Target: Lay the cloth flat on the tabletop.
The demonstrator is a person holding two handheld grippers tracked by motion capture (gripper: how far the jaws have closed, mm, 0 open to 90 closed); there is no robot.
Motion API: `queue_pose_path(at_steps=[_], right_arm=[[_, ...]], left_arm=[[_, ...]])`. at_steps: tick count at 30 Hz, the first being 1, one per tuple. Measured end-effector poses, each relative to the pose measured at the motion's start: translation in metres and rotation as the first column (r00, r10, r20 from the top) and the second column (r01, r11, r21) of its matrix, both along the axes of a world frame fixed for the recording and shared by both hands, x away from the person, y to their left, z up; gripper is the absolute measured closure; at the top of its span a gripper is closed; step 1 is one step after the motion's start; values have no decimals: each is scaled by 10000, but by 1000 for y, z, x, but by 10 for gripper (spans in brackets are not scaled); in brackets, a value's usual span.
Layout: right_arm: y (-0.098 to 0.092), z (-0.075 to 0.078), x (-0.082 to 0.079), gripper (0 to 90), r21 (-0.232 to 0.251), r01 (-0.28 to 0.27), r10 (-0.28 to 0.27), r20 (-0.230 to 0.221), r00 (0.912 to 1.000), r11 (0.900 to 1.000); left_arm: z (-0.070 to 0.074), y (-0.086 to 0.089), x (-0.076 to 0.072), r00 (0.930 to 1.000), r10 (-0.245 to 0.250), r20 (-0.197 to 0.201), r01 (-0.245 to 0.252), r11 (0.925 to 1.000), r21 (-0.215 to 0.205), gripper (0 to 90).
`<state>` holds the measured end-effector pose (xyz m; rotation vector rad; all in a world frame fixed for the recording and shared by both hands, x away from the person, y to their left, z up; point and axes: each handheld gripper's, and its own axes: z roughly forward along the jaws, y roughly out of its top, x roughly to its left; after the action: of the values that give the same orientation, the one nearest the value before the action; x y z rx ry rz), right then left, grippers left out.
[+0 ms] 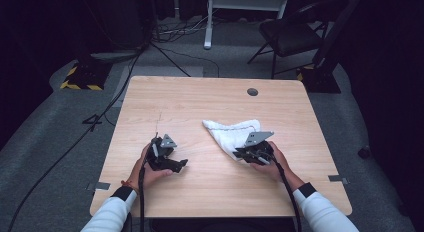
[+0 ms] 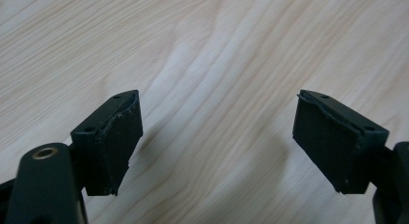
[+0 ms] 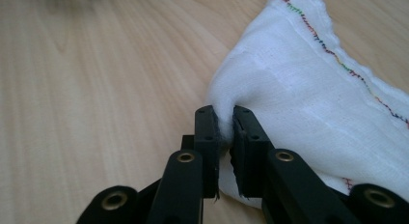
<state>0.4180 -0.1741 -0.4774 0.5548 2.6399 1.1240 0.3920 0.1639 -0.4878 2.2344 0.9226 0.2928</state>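
A white cloth [image 1: 231, 131] with a multicoloured stitched hem lies folded into a rough triangle on the wooden table [image 1: 200, 99], right of centre. My right gripper [image 1: 246, 155] sits at the cloth's near corner, shut on a pinched fold of the cloth [image 3: 289, 84], which bunches between its two pads [image 3: 208, 132]. My left gripper [image 1: 172, 164] rests low over bare wood at the left, well apart from the cloth. In the left gripper view its jaws stand wide apart, with only tabletop [image 2: 212, 64] between the pads [image 2: 115, 142].
A round grommet hole [image 1: 252, 91] sits near the table's far right edge. Beyond the table a chair [image 1: 290, 37] and cables [image 1: 100, 117] lie on the grey floor. Bare wood stretches across the far half and near edge of the table.
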Motion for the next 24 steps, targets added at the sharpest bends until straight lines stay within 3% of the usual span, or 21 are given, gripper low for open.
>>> queue_pose_path(at_steps=[5, 6, 8, 10, 12, 14, 15, 17, 18, 19, 21, 22, 23, 24], right_arm=[[3, 0, -14, 808, -101, -326, 326, 56, 9995, 9994], [0, 2, -19, 730, -37, -440, 440, 40, 9990, 9990], [-7, 5, -23, 667, 127, -379, 379, 10, 9993, 9992], [-19, 9, -25, 608, 160, -277, 275, 98, 9996, 9995], [-35, 13, -24, 599, 223, 69, -73, 181, 9998, 9997], [-54, 17, -19, 589, 372, 596, -606, 275, 9978, 9975], [-63, 18, -17, 589, 442, 933, -948, 335, 9949, 9947], [-79, 19, -10, 590, 312, 1538, -1554, 544, 9864, 9876], [-79, 19, -10, 590, 312, 1538, -1554, 544, 9864, 9876], [-91, 17, -1, 592, 469, 2124, -2141, 347, 9762, 9761], [-95, 15, 3, 591, 534, 2262, -2277, 224, 9735, 9726], [-97, 13, 6, 588, 414, 2389, -2399, 212, 9706, 9702], [-98, 8, 11, 580, -105, 2500, -2494, 392, 9676, 9682], [-99, 6, 13, 582, -24, 2492, -2491, 208, 9682, 9684]], left_arm=[[9, -23, 4, 9983, -531, 255, 534, 9985, -114, 183], [11, -30, 4, 9973, -634, 361, 638, 9979, -88, 183], [17, -49, 6, 9928, -1034, 609, 1039, 9946, -50, 184], [19, -55, 7, 9912, -1161, 642, 1165, 9932, -25, 184], [22, -72, 11, 9863, -1460, 765, 1465, 9892, -3, 185], [22, -77, 12, 9850, -1536, 786, 1542, 9880, -19, 194], [24, -87, 14, 9815, -1646, 980, 1651, 9863, 31, 199], [26, -97, 18, 9795, -1797, 909, 1809, 9835, -49, 200], [26, -97, 18, 9795, -1797, 909, 1809, 9835, -49, 204], [27, -107, 23, 9778, -1837, 1006, 1870, 9820, -244, 215], [28, -113, 24, 9763, -1879, 1070, 1913, 9813, -228, 224], [28, -119, 27, 9755, -1941, 1033, 1978, 9799, -265, 233], [28, -124, 29, 9743, -2019, 998, 2062, 9779, -341, 246], [26, -134, 34, 9725, -2077, 1052, 2122, 9767, -332, 256]])
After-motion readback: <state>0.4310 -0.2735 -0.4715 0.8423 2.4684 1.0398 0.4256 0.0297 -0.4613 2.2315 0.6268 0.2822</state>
